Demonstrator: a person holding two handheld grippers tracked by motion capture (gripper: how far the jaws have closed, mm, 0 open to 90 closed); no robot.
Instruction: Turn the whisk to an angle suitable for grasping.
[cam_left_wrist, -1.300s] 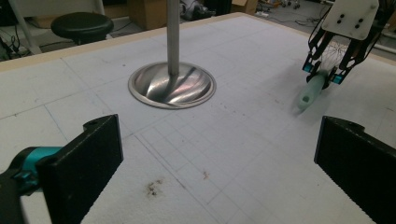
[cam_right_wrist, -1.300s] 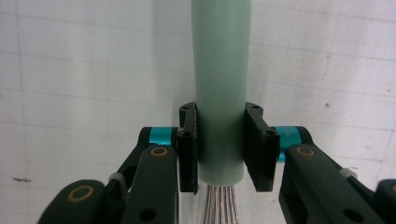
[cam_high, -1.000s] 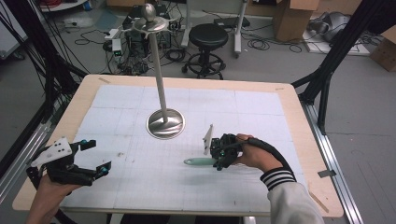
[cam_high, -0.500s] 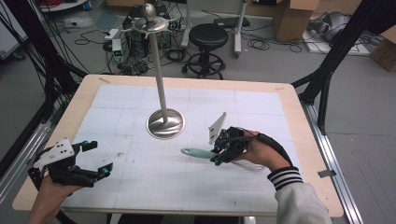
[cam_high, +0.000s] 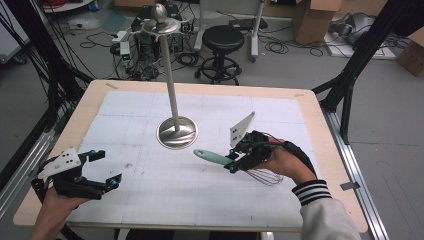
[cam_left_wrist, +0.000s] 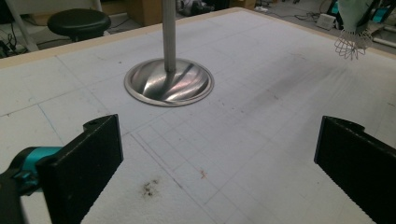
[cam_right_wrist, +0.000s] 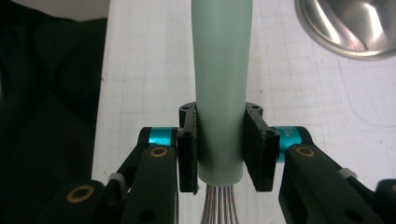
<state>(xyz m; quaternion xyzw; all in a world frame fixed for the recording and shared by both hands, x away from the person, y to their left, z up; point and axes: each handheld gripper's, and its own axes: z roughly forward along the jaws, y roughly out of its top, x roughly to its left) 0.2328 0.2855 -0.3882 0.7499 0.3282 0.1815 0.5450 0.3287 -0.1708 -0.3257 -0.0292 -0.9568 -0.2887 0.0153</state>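
Note:
A whisk with a pale green handle (cam_high: 212, 157) (cam_right_wrist: 220, 84) and a wire head (cam_high: 264, 176) (cam_left_wrist: 351, 45) hangs above the white mat, handle pointing left toward the stand. My right gripper (cam_high: 234, 159) (cam_right_wrist: 220, 151) is shut on the handle near the wires, both pads pressed against it. A tall metal stand rises from a round steel base (cam_high: 177, 132) (cam_left_wrist: 169, 84) and carries a hook ring with a ball on top (cam_high: 160, 22). At the table's front left corner my left gripper (cam_high: 105, 170) (cam_left_wrist: 219, 168) is held low over the mat, open, nothing between its jaws.
A white gridded mat (cam_high: 150, 185) covers a wooden table (cam_high: 325, 150). Behind the table stand a black stool (cam_high: 223, 40), cables and cardboard boxes (cam_high: 312, 12). Black frame legs (cam_high: 350, 80) flank the table at both sides.
My right gripper has lifted the whisk off the mat and carried it up and slightly back; the handle now points more to the left. My left gripper has stayed put.

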